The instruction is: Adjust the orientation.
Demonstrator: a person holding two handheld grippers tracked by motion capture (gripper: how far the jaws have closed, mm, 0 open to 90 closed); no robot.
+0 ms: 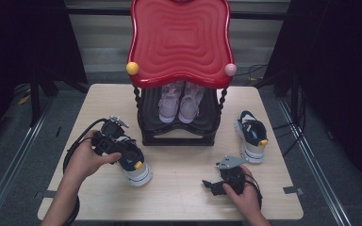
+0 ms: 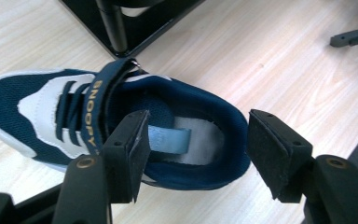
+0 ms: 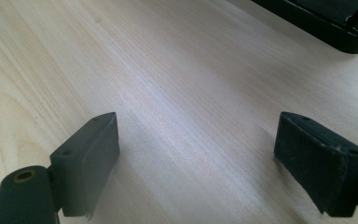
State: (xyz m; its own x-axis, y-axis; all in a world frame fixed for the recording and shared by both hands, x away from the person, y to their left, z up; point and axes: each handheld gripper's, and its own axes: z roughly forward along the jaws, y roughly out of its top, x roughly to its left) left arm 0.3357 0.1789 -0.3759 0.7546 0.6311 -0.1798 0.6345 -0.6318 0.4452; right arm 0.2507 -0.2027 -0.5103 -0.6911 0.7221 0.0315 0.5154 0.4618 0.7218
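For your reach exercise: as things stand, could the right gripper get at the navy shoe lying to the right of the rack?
Probably yes. The right gripper is open over bare table, and nothing lies between it and that shoe.

Your left gripper (image 2: 193,154): black fingers (image 2: 130,149), brass screws, looping black cable.
Your right gripper (image 3: 196,158): black fingers (image 3: 91,156), grey three-cornered plate.

Pink shoes (image 1: 179,101) half hidden under red shelf top (image 1: 181,37); navy shoe (image 1: 134,165) partly covered by left tool (image 1: 118,143).
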